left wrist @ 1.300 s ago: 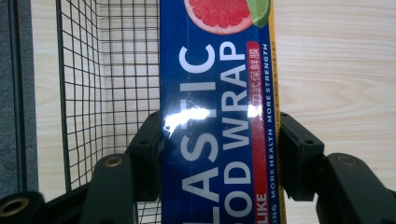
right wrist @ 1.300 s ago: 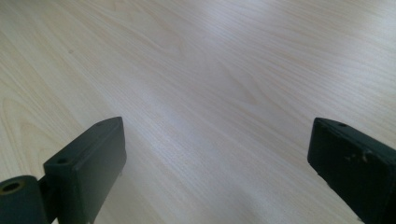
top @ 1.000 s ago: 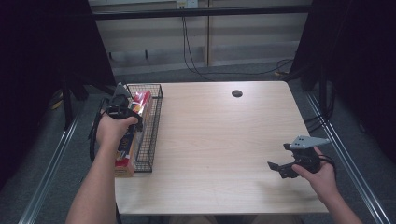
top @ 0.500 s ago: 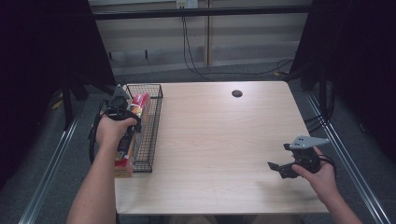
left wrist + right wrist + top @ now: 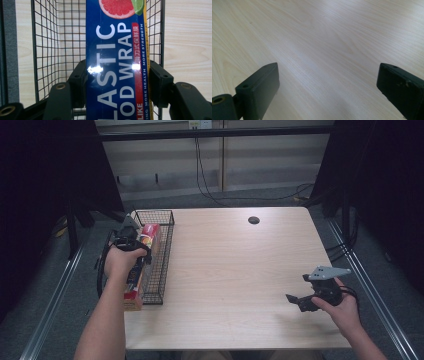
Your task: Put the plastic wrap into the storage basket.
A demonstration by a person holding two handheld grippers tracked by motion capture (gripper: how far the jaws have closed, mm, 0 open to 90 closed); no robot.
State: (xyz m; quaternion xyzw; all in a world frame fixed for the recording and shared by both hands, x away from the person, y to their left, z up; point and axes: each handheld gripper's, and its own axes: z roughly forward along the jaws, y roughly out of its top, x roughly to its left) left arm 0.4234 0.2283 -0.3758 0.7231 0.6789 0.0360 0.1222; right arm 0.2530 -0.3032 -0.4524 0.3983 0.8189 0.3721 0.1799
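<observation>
We hold one long box of plastic food wrap (image 5: 116,62) clamped between the jaws of our left gripper (image 5: 131,245), lengthwise over the single wire basket (image 5: 165,255) at the table's (image 5: 235,270) left edge, probably so it fits the narrow basket. Our right gripper (image 5: 302,301) rests low over bare wood, jaws wide apart, holding nothing.

Plastic wrap box (image 5: 116,62): blue, white lettering, red strip, pink grapefruit picture. Wire basket (image 5: 162,265): black mesh. Table (image 5: 240,270): pale wood grain. Grippers' jaws: black.
</observation>
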